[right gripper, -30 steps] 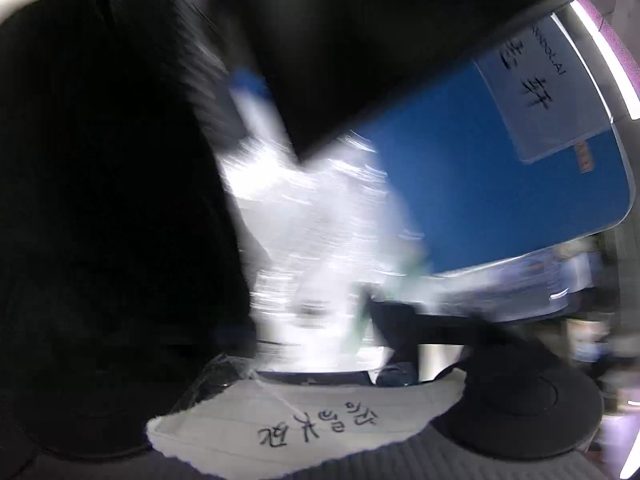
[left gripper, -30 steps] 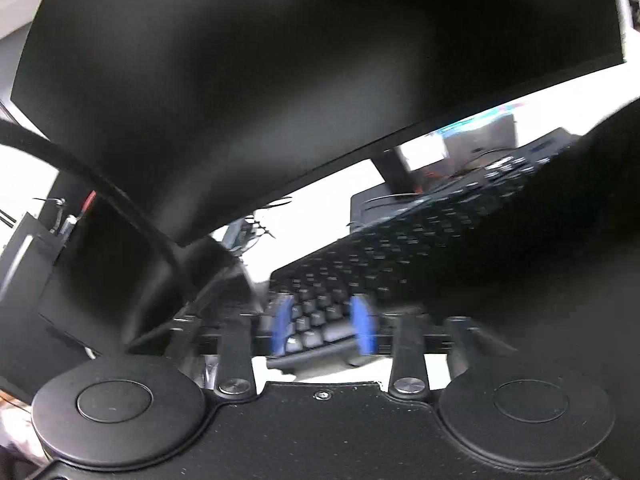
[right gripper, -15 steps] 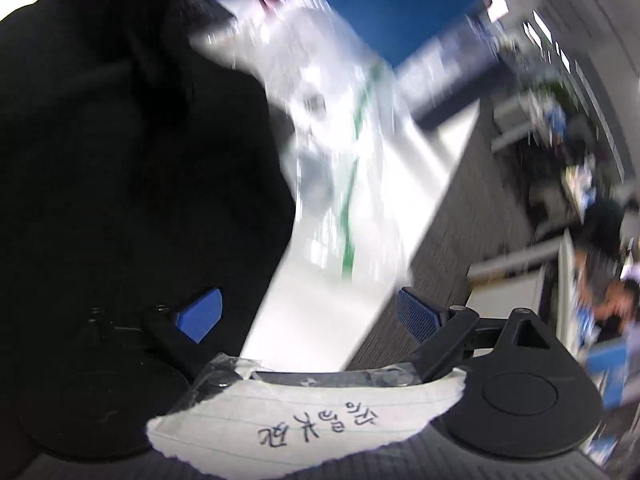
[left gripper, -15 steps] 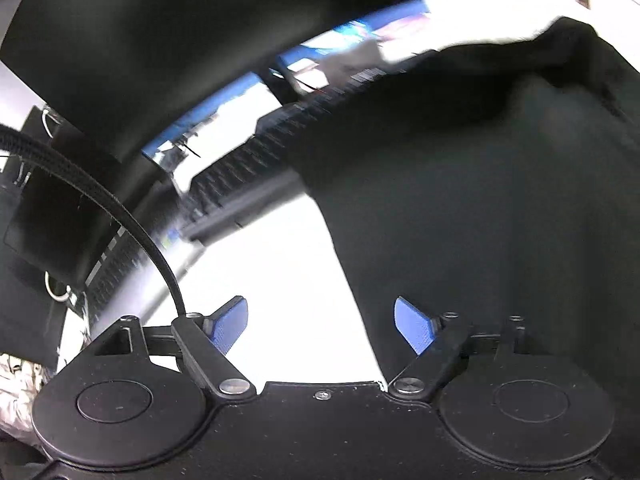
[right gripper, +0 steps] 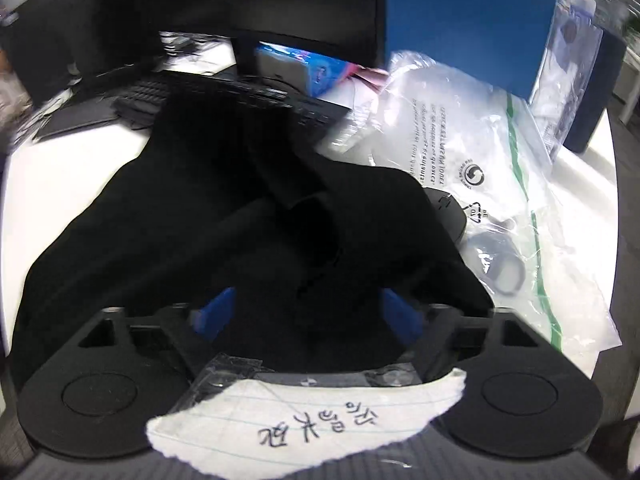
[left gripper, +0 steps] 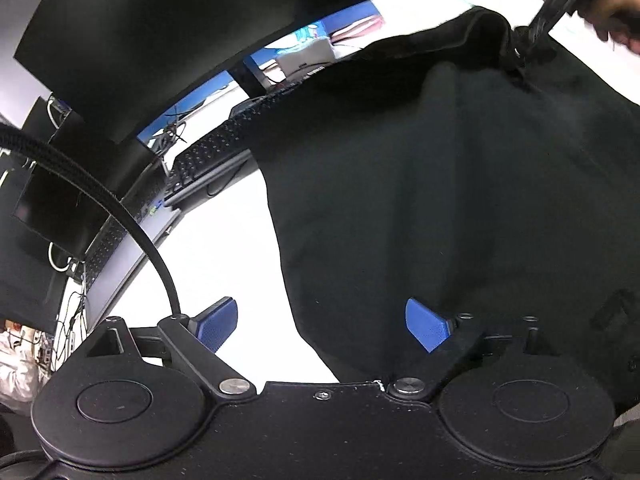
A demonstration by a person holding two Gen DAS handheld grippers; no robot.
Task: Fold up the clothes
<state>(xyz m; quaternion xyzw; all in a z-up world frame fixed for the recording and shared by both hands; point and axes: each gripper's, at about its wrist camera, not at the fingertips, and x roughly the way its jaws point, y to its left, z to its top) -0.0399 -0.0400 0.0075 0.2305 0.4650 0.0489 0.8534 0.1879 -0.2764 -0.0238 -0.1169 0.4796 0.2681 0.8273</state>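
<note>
A black garment [left gripper: 440, 184] lies spread on the white table [left gripper: 224, 264]. It also fills the middle of the right wrist view [right gripper: 224, 232], with folds bunched at its far end. My left gripper [left gripper: 320, 324] is open and empty, low over the garment's left edge; its right blue fingertip [left gripper: 426, 324] is over the cloth, its left one over bare table. My right gripper [right gripper: 306, 316] is open, both blue pads just above the black cloth. It also shows in the left wrist view [left gripper: 524, 48], touching the garment's far end.
A dark monitor [left gripper: 180, 28] and black keyboard [left gripper: 216, 152] stand behind the garment. Clear plastic bags [right gripper: 492, 184] lie at the right, with a blue partition [right gripper: 468, 12] behind. A black cable [left gripper: 120, 208] crosses at the left.
Both grippers opened and swung down from facing the monitor to face the table. The garment now lies spread under them.
</note>
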